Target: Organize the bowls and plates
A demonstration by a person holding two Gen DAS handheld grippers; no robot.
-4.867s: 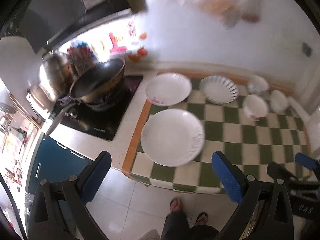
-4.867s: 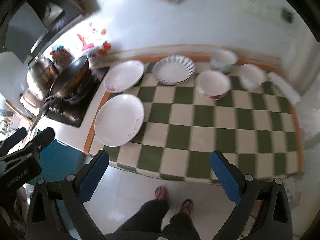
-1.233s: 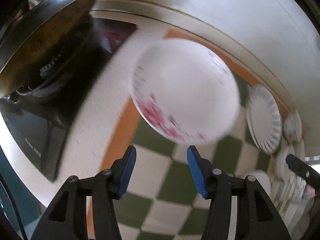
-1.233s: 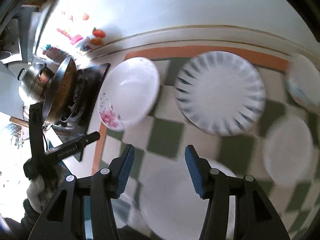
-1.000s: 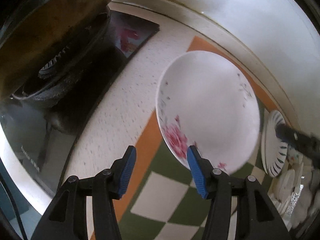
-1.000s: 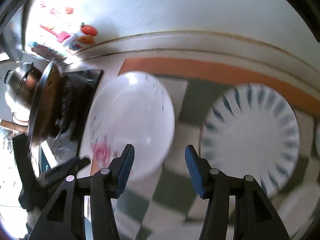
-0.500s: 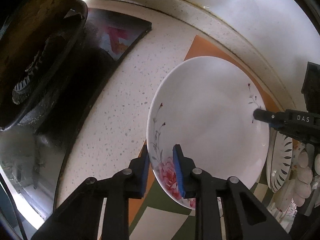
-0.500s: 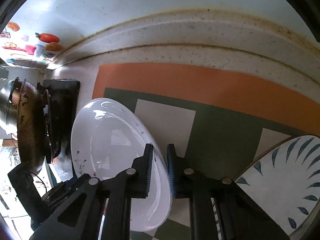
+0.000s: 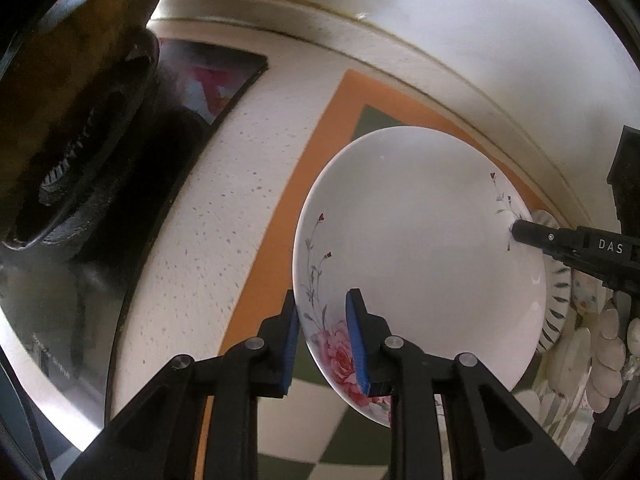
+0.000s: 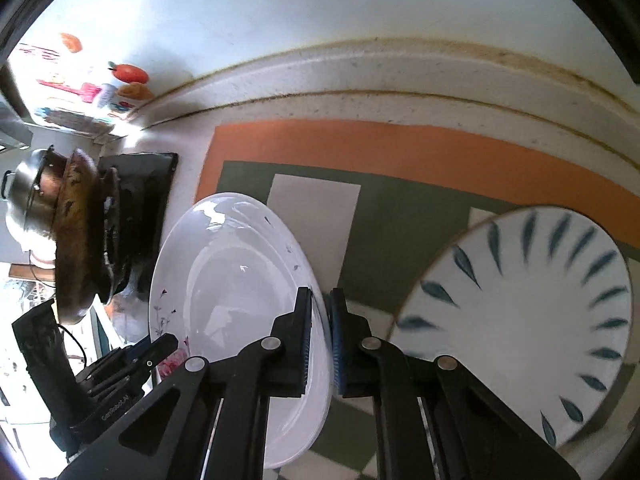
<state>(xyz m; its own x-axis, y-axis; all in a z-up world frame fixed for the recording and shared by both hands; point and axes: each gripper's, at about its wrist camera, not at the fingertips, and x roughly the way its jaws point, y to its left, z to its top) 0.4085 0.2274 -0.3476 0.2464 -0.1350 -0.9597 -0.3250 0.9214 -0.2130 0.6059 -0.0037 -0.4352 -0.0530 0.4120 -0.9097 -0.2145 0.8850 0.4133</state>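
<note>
A white plate with a pink rose print (image 9: pixel 420 240) is held between both grippers, tilted and lifted off the checked mat (image 10: pixel 312 208). My left gripper (image 9: pixel 322 334) is shut on its near rim by the rose. My right gripper (image 10: pixel 320 336) is shut on the opposite rim; its tip shows in the left wrist view (image 9: pixel 532 234). The plate also shows in the right wrist view (image 10: pixel 224 280). A white plate with blue leaf marks (image 10: pixel 528 312) lies on the mat to the right.
A dark wok (image 9: pixel 68 92) sits on a black stove (image 9: pixel 208 80) to the left, with a steel pot (image 10: pixel 28 196) behind it. The white backsplash wall (image 10: pixel 360 20) runs along the counter's back. More dishes (image 9: pixel 576 360) lie at the far right.
Both grippers closed onto the rose plate's opposite rims, and it has come up off the mat and tilted. Earlier both grippers were open above the counter.
</note>
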